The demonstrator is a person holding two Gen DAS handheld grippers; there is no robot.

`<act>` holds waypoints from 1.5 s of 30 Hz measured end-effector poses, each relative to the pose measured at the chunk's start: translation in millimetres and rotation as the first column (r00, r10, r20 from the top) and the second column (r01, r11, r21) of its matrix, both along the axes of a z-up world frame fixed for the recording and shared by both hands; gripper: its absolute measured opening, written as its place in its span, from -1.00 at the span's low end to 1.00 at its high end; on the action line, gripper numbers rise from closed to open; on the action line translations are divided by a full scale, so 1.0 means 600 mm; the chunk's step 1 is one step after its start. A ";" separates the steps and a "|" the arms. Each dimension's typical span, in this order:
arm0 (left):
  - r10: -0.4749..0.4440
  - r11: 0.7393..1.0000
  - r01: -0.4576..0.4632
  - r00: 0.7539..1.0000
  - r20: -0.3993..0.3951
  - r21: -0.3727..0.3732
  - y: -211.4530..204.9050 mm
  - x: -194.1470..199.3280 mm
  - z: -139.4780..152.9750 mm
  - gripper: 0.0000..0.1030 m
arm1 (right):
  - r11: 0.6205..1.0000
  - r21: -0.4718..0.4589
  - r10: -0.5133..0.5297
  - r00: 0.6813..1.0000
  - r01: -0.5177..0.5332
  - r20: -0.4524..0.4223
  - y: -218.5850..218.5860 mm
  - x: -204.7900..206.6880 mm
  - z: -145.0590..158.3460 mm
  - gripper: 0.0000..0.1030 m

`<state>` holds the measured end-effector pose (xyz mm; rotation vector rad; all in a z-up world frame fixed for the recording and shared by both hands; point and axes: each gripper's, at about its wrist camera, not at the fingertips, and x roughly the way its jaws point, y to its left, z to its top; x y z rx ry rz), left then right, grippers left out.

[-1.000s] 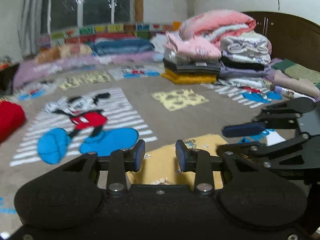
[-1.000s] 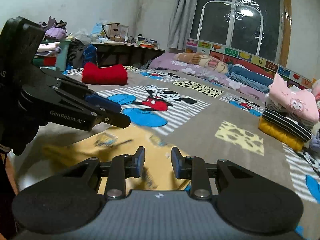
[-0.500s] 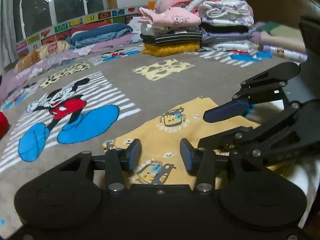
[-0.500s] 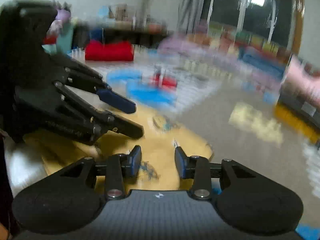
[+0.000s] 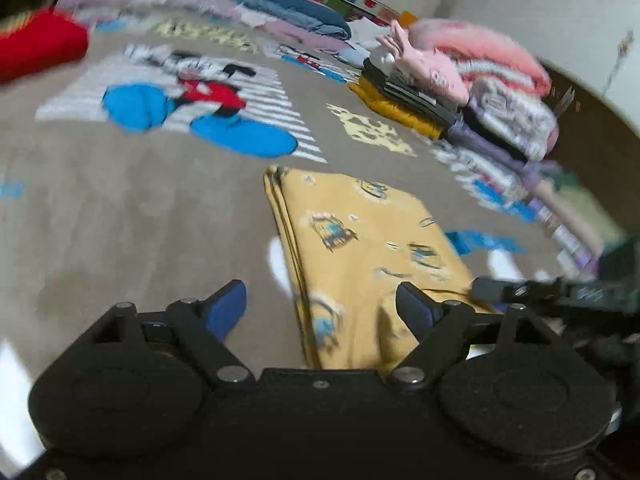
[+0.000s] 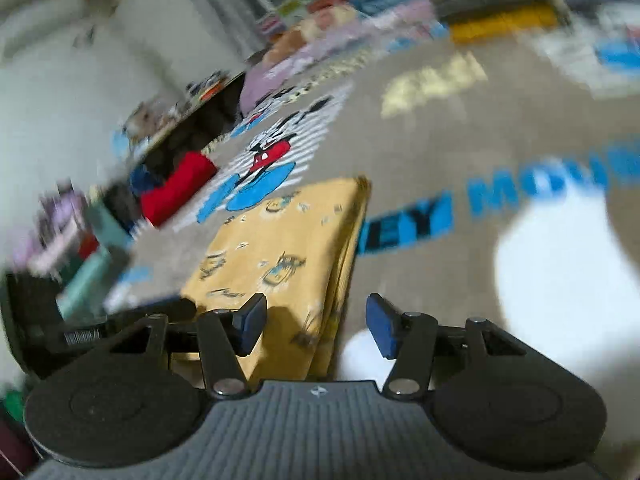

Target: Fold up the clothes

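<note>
On the brown cartoon-print blanket (image 5: 120, 220) lies a folded yellow garment (image 5: 360, 240), flat, its long axis running from the near edge of the left wrist view away toward 11 o'clock, ending in a corner near the cartoon mouse's blue shoe. In the right wrist view the same garment (image 6: 272, 248) stretches from 6 o'clock up toward 1 o'clock, its stacked folded edges along the right side.

Left gripper (image 5: 320, 310) hovers over the near end of the garment, its jaws opening wide; the folded edge lies between the blue pads, neither pressing on it. Right gripper (image 6: 316, 326) also has its jaws opening, straddling the garment's layered edge without pinching it.

At 1 o'clock in the left view stands a pile of folded clothes (image 5: 460, 84); a red bundle (image 5: 36, 48) sits at 10 o'clock. Both views are motion-blurred.
</note>
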<state>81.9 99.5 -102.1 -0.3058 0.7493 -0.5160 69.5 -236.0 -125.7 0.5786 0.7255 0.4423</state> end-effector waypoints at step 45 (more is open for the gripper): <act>0.548 0.742 -0.390 0.821 0.159 -0.545 0.316 -0.177 0.163 -0.72 | 0.744 0.527 0.344 0.912 -0.411 0.225 0.301 0.202 0.137 -0.75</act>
